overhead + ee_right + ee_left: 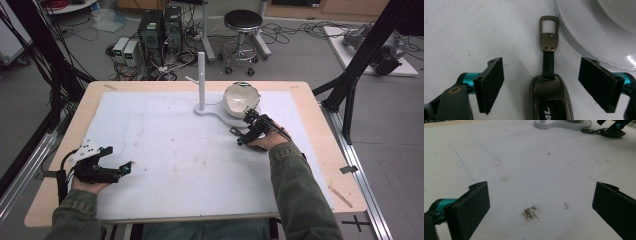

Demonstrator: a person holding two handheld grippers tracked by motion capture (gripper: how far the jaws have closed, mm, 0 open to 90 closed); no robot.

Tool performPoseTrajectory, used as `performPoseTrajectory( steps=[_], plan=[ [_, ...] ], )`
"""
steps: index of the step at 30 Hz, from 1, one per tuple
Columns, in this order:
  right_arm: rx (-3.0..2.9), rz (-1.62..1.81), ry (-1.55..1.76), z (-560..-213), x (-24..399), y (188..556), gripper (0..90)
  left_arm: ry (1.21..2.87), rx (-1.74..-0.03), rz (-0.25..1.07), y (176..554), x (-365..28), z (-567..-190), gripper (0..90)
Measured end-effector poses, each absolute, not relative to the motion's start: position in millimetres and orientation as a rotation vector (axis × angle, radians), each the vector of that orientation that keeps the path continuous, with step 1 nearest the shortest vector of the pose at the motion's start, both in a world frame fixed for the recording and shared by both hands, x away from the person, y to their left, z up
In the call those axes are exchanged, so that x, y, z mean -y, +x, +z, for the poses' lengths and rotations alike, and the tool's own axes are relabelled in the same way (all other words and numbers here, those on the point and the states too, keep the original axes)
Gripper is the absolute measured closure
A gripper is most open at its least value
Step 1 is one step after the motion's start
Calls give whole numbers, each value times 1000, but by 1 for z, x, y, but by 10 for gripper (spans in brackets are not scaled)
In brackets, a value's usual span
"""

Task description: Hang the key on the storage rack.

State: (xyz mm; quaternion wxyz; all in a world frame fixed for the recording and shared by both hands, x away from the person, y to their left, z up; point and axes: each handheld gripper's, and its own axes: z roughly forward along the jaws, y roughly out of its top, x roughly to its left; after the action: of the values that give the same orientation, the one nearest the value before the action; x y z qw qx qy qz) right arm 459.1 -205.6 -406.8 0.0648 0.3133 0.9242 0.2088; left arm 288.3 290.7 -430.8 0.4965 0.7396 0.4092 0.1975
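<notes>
One white mat (pixel 175 150), stained and scuffed, covers the wooden table (pixel 320 150); computers, cables and a stool (pixel 243 22) crowd the floor behind. The right gripper (pixel 541 83) gapes over a dark key fob (pixel 550 100) beside the white stand (pixel 202 107). The left gripper (pixel 541 203) rests wide open, empty.

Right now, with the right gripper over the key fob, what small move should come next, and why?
Probably lower the right gripper and close it on the key fob: its jaws stand open on either side of the fob, which lies flat on the mat beside the white stand base.
</notes>
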Motion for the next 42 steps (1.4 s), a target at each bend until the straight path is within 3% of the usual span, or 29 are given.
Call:
performPoseTrajectory(
  steps=[9, 14, 15, 17, 18, 19, 20, 42],
  plan=[
    [-2793, 609, 975, -412, 204, 466, 377, 1794, -992, 479, 289, -291, -431, 18],
    [-2805, 587, 989, -415, 199, 469, 549, 1783, -995, 480, 288, -291, -431, 18],
    [-2805, 587, 989, -415, 199, 469, 549, 1785, -993, 480, 289, -291, -431, 18],
    [-2819, 561, 983, -417, 197, 470, 629, 1786, -993, 478, 289, -291, -431, 18],
    [-2814, 529, 993, -415, 194, 469, 738, 1785, -992, 480, 289, -291, -431, 18],
    [-2814, 529, 993, -415, 194, 469, 738, 1785, -992, 480, 289, -291, -431, 18],
    [-2824, 498, 993, -415, 193, 469, 809, 1785, -992, 479, 289, -291, -431, 18],
    [-2831, 573, 1045, -405, 200, 468, 833, 1783, -989, 473, 289, -291, -431, 18]
  ],
)
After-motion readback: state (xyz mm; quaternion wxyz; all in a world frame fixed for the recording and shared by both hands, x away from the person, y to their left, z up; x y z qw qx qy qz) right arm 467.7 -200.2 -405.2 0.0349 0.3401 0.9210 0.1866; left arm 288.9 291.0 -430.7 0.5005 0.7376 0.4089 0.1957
